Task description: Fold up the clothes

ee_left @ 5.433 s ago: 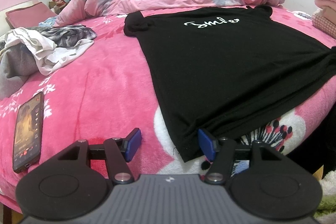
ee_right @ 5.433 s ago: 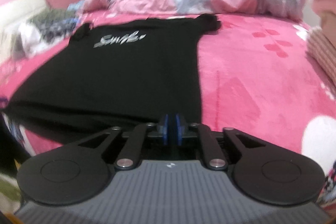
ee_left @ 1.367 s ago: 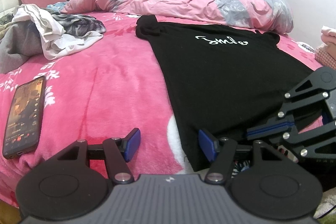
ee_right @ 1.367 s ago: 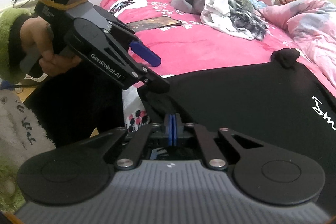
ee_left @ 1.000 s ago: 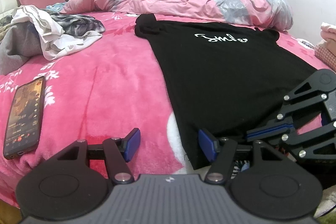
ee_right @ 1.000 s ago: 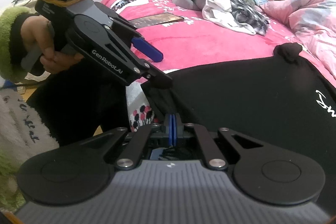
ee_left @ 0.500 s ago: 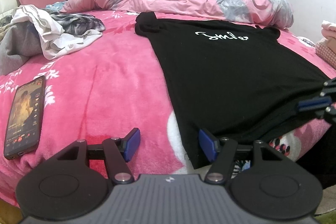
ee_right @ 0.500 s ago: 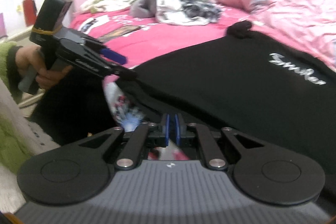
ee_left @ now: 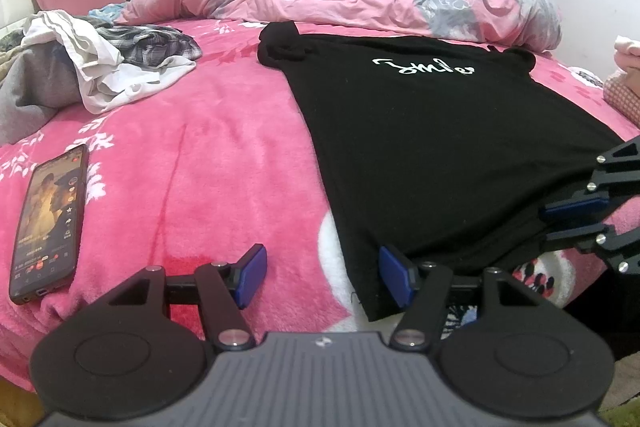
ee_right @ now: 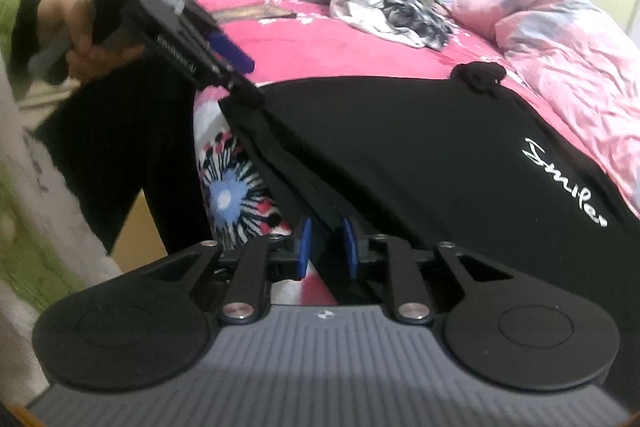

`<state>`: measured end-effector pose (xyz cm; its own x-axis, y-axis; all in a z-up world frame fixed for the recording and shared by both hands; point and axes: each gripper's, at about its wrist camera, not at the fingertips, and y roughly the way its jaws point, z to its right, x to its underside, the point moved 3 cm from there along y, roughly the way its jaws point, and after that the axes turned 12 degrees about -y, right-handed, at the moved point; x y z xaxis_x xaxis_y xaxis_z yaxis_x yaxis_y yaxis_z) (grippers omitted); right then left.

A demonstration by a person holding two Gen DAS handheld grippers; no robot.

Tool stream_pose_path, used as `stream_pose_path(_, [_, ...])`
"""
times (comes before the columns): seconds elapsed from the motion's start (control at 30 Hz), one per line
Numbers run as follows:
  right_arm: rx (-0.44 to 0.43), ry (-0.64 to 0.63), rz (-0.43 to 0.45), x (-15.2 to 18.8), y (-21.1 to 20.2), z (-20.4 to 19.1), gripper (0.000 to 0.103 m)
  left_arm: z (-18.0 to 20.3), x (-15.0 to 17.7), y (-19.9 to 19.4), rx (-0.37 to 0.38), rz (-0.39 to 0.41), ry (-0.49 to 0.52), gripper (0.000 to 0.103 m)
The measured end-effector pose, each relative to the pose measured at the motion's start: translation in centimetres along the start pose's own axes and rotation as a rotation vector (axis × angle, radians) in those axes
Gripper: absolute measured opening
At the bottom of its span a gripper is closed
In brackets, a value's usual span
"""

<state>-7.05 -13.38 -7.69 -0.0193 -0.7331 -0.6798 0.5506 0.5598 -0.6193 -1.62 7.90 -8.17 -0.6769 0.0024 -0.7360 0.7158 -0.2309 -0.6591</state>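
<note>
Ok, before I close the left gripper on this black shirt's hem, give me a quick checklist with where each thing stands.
1. Left gripper open: ok.
2. Near corner of the black T-shirt inside its gap: ok, barely, beside one finger.
3. Right gripper holding the hem: cannot tell; fabric runs between its pads, which stand slightly apart.
4. Shirt body lying flat: ok.
5. Far sleeve spread out: not ok, bunched.
6. Phone apart from the shirt: ok.
</note>
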Motion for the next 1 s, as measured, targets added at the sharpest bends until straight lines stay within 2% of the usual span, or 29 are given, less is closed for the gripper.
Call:
stream_pose_path(0.17, [-0.032, 0.062, 0.002, 0.0, 0.2, 0.9, 0.014, -0.1, 0.0, 0.1, 0.002, 0.000, 0.001, 0.064])
stream_pose_path(0.5, [-0.084, 0.234, 0.009, 0.4, 0.1, 3.0, 0.000, -0.2, 0.0, 0.0, 0.003, 0.001, 0.001, 0.064])
stream_pose_path(1.0, [-0.088, 0.148, -0.019, 0.2, -0.7, 1.7, 0.000, -0.2, 0.3, -0.3, -0.005, -0.001, 0.008, 0.064])
